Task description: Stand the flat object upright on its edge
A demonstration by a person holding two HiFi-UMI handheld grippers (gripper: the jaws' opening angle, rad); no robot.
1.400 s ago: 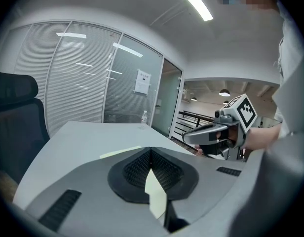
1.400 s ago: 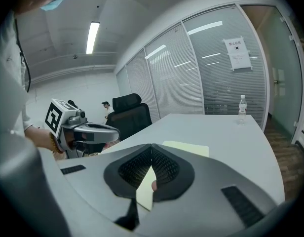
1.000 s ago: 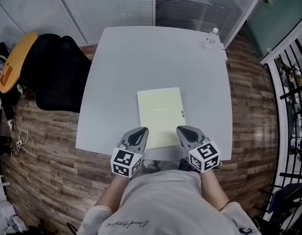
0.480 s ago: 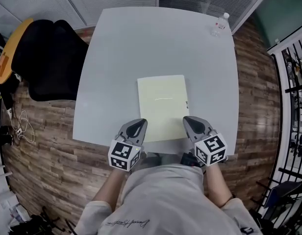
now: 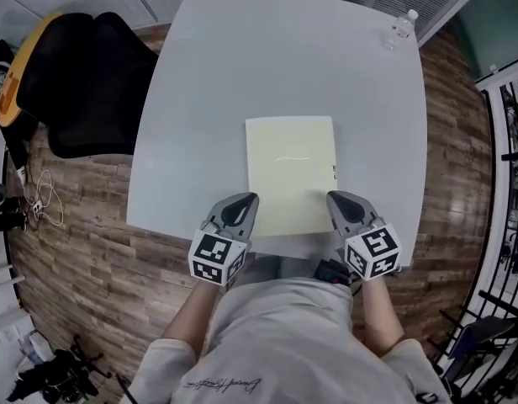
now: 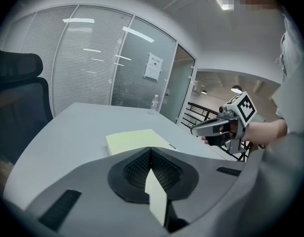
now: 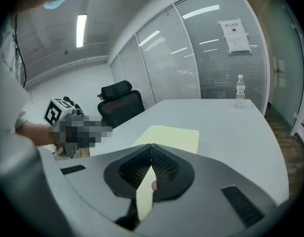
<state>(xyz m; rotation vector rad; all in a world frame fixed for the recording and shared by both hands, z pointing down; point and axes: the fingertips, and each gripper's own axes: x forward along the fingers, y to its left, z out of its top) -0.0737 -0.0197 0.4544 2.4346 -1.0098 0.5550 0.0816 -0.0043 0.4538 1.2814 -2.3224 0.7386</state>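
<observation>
Lying flat — pad (image 5: 290, 173) between closed fingers (image 5: 235, 213).

a pale grey table (image 5: 200, 99) fills the middle of an office with a wood-plank floor (image 5: 82, 268). a clear water bottle (image 5: 399, 30) stands upright near the table's far right corner (its cap is white). a black chair (image 5: 82, 82) sits at the table's far left side, just beside an orange board (image 5: 8, 91) at the frame's edge. light cables (image 5: 42, 204) trail on the floor nearer the camera. behind the table runs a glass wall with shut blinds (image 6: 88, 63) and a paper notice (image 6: 152, 66) fixed to one pane. a black railing (image 5: 503, 141) lines the right side, and a strip light (image 7: 82, 23) glows overhead.
</observation>
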